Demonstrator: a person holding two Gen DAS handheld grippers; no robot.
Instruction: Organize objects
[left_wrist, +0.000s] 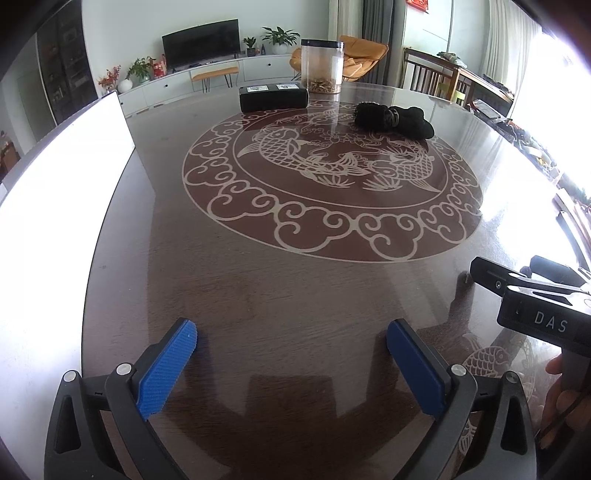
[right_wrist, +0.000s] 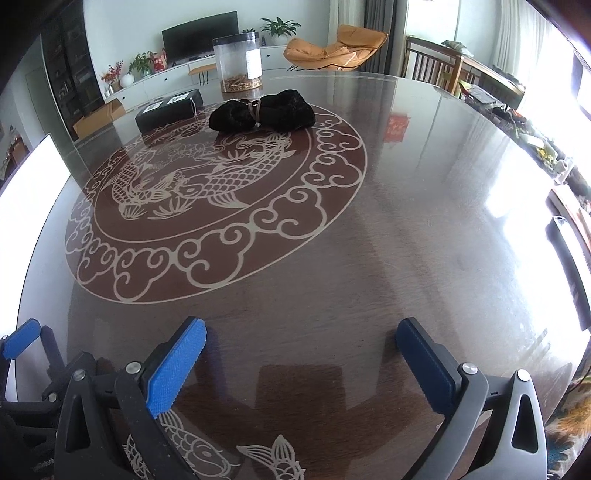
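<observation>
A black fabric bundle (left_wrist: 391, 120) (right_wrist: 262, 110) lies at the far side of the round dark table (left_wrist: 295, 280) (right_wrist: 406, 221). A black box (left_wrist: 273, 96) (right_wrist: 169, 110) with white labels lies to its left. A clear plastic jar (left_wrist: 322, 66) (right_wrist: 240, 61) with a black lid and brown bits at the bottom stands behind them. My left gripper (left_wrist: 291, 360) is open and empty over the near table. My right gripper (right_wrist: 303, 362) is open and empty, also near the front edge; its body shows in the left wrist view (left_wrist: 535, 306).
A fish-and-cloud medallion (left_wrist: 332, 177) (right_wrist: 214, 199) decorates the table centre. A bright white panel (left_wrist: 62, 162) stands off the table's left edge. Wooden chairs (left_wrist: 432, 75) and an orange lounge chair (right_wrist: 332, 48) stand beyond the far edge. Clutter (right_wrist: 535, 140) sits at the right.
</observation>
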